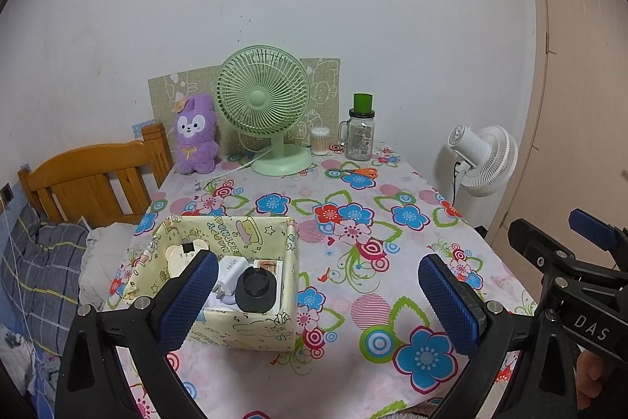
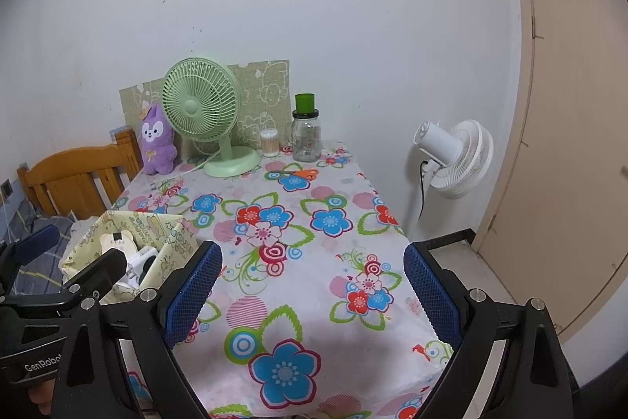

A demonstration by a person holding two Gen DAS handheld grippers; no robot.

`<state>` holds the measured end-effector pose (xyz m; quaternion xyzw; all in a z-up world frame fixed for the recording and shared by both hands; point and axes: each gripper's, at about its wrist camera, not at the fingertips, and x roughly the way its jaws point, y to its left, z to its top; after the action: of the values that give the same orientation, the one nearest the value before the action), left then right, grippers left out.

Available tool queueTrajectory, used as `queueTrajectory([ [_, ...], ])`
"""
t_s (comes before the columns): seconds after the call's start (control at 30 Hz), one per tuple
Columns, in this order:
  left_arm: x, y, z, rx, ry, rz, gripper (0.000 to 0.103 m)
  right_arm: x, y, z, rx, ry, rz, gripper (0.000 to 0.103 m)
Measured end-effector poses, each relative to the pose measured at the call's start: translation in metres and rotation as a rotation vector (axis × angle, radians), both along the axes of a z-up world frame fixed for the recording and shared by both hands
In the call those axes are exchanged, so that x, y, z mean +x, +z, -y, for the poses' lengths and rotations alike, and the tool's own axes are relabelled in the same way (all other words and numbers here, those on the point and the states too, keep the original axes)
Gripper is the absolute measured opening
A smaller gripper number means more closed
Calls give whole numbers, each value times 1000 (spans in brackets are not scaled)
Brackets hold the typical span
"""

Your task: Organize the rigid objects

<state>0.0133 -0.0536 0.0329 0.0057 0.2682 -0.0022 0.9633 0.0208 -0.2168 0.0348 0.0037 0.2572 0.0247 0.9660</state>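
A yellow cartoon-print storage box [image 1: 251,328] [image 2: 172,246] stands on the left of the flowered table [image 1: 392,222] [image 2: 314,262]. Inside it lie a black round cap [image 1: 256,291], a white charger plug [image 1: 231,271], a cream bear-shaped item [image 1: 181,254] [image 2: 117,242] and a small printed box [image 1: 269,268]. My left gripper [image 1: 318,301] hovers open over the table's near edge, its left finger in front of the box, nothing between the pads. My right gripper [image 2: 312,295] also hangs open and empty over the cloth, right of the box.
At the table's far end stand a green desk fan [image 1: 267,108] [image 2: 204,112], a purple plush [image 1: 196,134] [image 2: 157,140], a cotton-swab tub [image 1: 320,140] [image 2: 269,142] and a glass jar [image 1: 359,136] [image 2: 306,134]; orange scissors [image 1: 359,171] [image 2: 298,173] lie nearby. A white floor fan [image 1: 482,160] [image 2: 455,156] is right, a bed [image 1: 90,183] left.
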Motion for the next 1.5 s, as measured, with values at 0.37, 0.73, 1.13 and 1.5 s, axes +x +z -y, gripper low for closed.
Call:
queueTrajectory([
  [0.37, -2, 2, -3, 4, -2, 2, 103, -1, 0, -4, 4, 2, 3, 95],
  [0.73, 0, 1, -5, 4, -17, 4, 103, -2, 0, -3, 8, -11, 4, 95],
  [1.13, 0, 3, -2, 10, -37, 10, 103, -6, 2, 1, 13, -27, 18, 95],
  [1.5, -1, 3, 0, 12, -43, 14, 103, -11, 4, 2, 6, -33, 29, 95],
])
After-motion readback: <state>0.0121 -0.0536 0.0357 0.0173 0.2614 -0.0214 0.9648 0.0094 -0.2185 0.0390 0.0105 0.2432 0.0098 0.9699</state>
